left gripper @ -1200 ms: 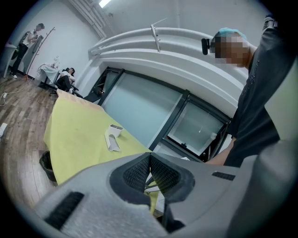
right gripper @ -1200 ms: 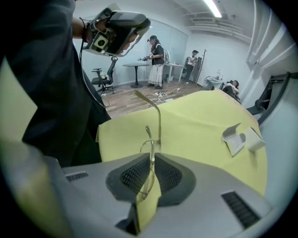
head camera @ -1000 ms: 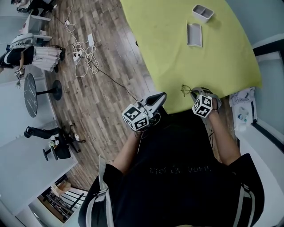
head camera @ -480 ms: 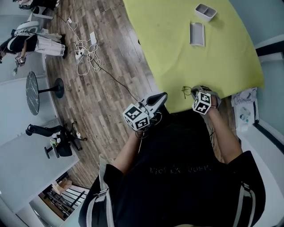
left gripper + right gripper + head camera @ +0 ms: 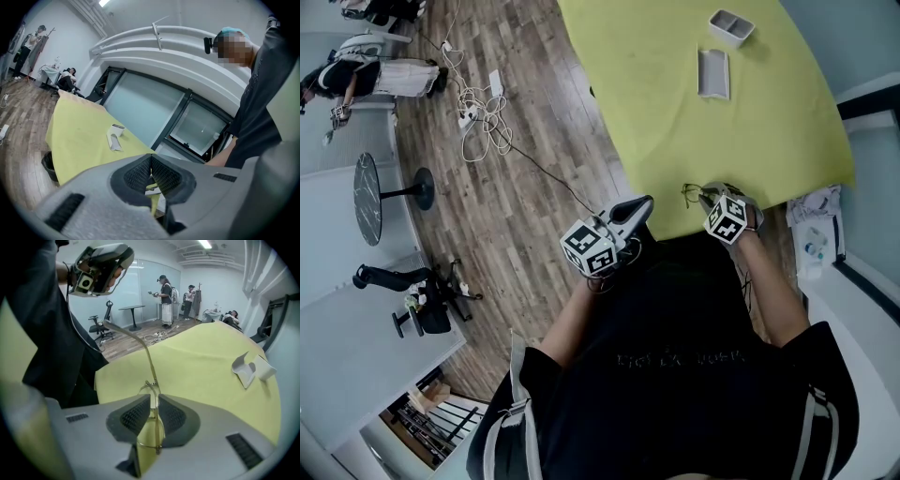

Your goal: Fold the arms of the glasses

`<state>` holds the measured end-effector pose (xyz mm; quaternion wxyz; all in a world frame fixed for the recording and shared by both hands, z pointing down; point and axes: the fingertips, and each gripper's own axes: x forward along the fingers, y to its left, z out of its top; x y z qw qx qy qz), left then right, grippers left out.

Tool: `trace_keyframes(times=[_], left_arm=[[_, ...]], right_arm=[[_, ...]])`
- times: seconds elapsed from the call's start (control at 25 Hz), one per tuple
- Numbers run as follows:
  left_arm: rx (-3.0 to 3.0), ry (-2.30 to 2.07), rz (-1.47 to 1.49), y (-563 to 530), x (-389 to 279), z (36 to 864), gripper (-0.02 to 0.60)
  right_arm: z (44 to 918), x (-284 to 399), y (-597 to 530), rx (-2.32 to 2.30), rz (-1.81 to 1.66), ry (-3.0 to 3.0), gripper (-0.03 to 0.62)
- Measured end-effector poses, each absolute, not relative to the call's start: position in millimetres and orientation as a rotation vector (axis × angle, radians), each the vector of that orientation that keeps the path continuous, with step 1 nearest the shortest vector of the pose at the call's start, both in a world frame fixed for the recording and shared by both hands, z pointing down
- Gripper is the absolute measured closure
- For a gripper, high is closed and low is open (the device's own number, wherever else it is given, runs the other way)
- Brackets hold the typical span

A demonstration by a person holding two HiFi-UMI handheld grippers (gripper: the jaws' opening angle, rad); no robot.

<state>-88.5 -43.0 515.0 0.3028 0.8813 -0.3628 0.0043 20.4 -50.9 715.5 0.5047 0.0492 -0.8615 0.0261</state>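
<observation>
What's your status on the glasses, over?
Right tool shut on glasses. Left tool shut, empty. One arm sticks out, unfolded. Nothing in the way.

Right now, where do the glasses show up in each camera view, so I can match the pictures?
Head view: glasses at the yellow table's near edge, in front of the right gripper.
Right gripper view: bottom centre, the frame clamped between the jaws, one arm sticking up, unfolded.
Left gripper view: not visible.
Shared landmark: the white case on the yellow table, seen in all three views.
</observation>
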Motion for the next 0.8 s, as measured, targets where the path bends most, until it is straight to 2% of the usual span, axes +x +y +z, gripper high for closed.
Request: trace_keyframes(times=[0.8], left_arm=[[2.361,-0.909,-0.033,-51.7,-81.9,514.7,0.563]], right_arm=[[612.1,7.1,-23.5,0.166,0.256,-2.355,0.560]])
